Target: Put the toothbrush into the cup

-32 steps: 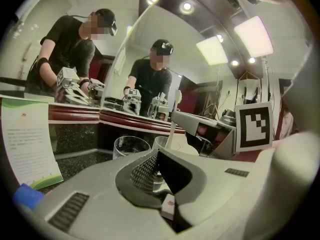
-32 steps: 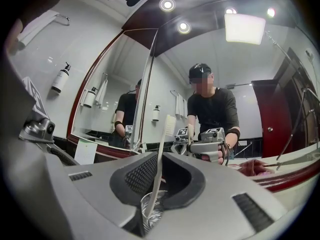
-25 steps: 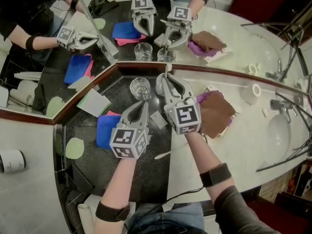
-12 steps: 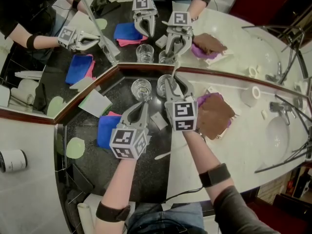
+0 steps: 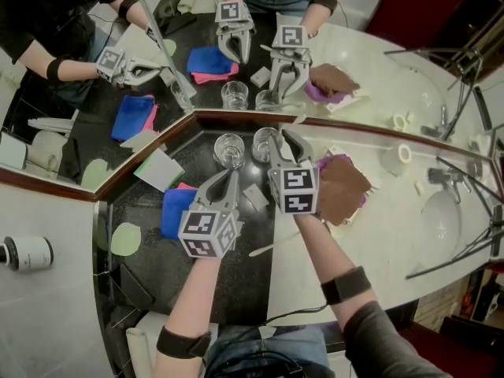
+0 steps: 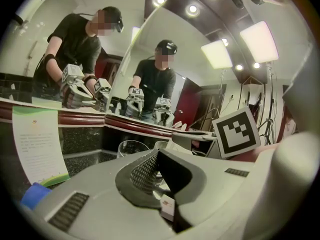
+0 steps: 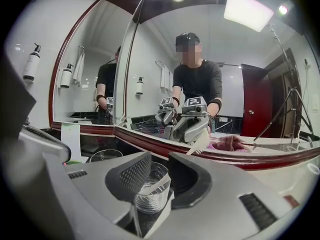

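Note:
Two clear glass cups stand by the mirror, one on the left [image 5: 229, 149] and one on the right [image 5: 264, 143]. The white toothbrush [image 7: 202, 143] stands in the right cup [image 7: 148, 194], its handle down in the glass and its bristled head leaning right toward the mirror. My right gripper [image 5: 283, 142] is just behind that cup, its jaws opening. The handle [image 7: 155, 184] runs between them, and the pads do not press on it. Nearer me, my left gripper [image 5: 229, 176] is shut and empty, pointing at the left cup.
A small white box [image 5: 254, 197] lies between the grippers, and a white stick [image 5: 264, 249] nearer me. A blue cloth [image 5: 173, 209] and green card [image 5: 157, 168] lie left, a brown cloth [image 5: 345, 181] right. A sink [image 5: 465, 207] is far right.
The right gripper's jaws have spread apart and let go of the toothbrush, which now leans in the right cup. The left gripper has stayed put.

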Tool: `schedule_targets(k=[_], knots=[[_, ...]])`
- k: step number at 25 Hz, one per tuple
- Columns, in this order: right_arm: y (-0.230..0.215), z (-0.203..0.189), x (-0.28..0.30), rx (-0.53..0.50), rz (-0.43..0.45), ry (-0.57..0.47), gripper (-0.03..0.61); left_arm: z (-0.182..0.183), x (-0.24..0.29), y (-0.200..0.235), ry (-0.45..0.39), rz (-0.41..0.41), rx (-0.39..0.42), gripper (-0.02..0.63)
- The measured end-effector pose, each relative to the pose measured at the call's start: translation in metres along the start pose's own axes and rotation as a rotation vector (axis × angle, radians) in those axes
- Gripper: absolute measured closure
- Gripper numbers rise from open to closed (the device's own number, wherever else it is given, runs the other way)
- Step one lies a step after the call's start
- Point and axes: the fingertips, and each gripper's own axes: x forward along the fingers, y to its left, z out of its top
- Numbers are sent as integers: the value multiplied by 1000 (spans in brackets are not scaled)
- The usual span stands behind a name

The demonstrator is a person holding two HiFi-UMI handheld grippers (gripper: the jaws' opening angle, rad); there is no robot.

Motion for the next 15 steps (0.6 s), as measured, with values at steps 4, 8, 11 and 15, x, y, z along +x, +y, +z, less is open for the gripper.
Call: schedule_targets(k=[4, 8, 11, 15], knots=[[6, 10, -24, 6, 23, 7, 449, 10, -17, -6, 1, 9, -6, 614], [14, 28, -58, 9, 73, 6, 449, 29, -41, -15, -1, 23, 6, 614], [21, 35, -91, 14, 109, 18, 480, 34, -65, -24, 13, 30, 18, 614], [27, 45, -131, 12, 148, 22, 531, 38, -94, -34, 29, 40, 28, 614]])
